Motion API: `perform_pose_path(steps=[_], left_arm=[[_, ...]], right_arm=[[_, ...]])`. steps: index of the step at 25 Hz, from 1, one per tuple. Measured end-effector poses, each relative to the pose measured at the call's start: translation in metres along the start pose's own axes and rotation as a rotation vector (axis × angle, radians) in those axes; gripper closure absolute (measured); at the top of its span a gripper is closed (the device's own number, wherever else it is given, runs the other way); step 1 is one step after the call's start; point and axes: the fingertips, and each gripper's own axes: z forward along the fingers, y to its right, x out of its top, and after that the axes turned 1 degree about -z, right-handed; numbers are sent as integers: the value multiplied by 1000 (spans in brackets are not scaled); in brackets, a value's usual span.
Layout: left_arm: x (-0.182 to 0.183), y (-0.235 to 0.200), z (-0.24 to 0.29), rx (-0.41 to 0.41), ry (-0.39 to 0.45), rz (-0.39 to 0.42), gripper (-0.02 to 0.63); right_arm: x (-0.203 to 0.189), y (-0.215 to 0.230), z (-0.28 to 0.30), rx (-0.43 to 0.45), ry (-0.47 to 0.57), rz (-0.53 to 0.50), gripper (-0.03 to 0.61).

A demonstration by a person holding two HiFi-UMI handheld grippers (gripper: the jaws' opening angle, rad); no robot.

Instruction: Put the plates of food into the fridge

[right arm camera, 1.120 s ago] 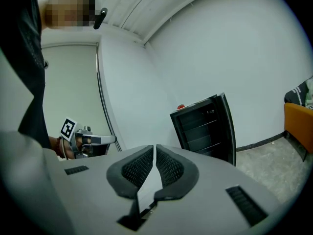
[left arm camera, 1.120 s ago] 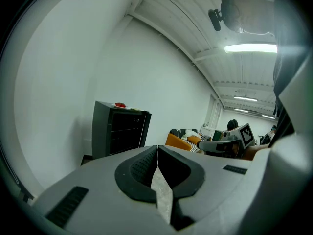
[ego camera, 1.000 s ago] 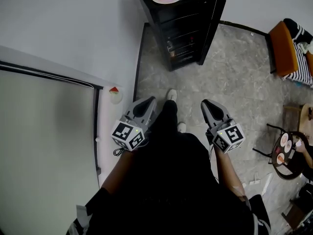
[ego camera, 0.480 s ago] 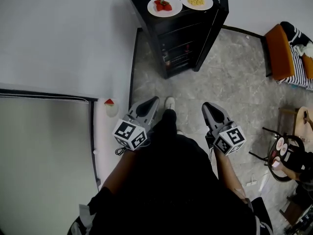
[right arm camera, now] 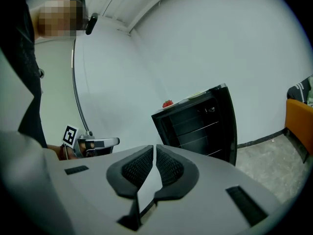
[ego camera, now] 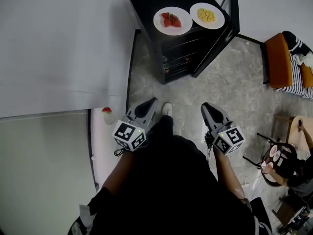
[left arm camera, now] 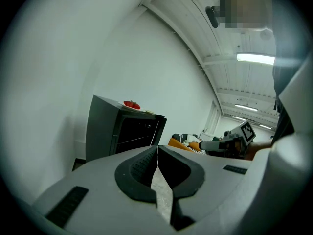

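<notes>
**Stage:** approach. No plate has been lifted and none is inside.

**Grippers:** The left gripper point(ego camera: 148, 103) has its jaws pressed together with nothing between them, which the left gripper view confirms. The right gripper point(ego camera: 207, 106) is likewise closed on nothing, and its pads all but touch in the right gripper view. I hold both low in front of the body. They point toward the low black fridge point(ego camera: 144, 1), which stands well apart from them against the white wall point(ego camera: 73, 43).

**Task items:** The round white plate of red food point(ego camera: 172, 20) and the round white plate of yellow food point(ego camera: 207, 15) sit side by side on the fridge top, near each other but not touching. In the head view the red one is on the left. The fridge door point(ego camera: 221, 35) stands open on the right. Wire shelves point(ego camera: 176, 58) show inside, but I cannot make out what they carry.

**Surroundings:** A grey stone-pattern floor point(ego camera: 234, 87) lies between me and the fridge. An orange seat with a striped cloth point(ego camera: 279, 53) is off to the right.

**Judgement:** The gap to the fridge must be closed first. A gripper must then spread its jaws before it reaches a plate rim, and pinch that rim with the plate kept level. From there the plate goes down from the top to a shelf. With the door already open, I expect no door step. The main risk I see is a plate tilting in a thin rim grip and shedding its food.
</notes>
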Motion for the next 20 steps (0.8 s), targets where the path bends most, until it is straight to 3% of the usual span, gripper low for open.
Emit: perform_pose_path(steps=[5,9,15,20], left_arm=[[17,-32,19,-1,2,-9,591],[29,-57,34,-6,-5,6,591],[42,-83,49,-1,2,15,591],[46,-95,55,33,-1,-2,591]], right_arm=[[17,6,39,2,-18,39,541],[31,11,72,-28,-48,-52,541],[54,25,111,-28,-24,-29,541],[77,36,138,11,-9,66,541]])
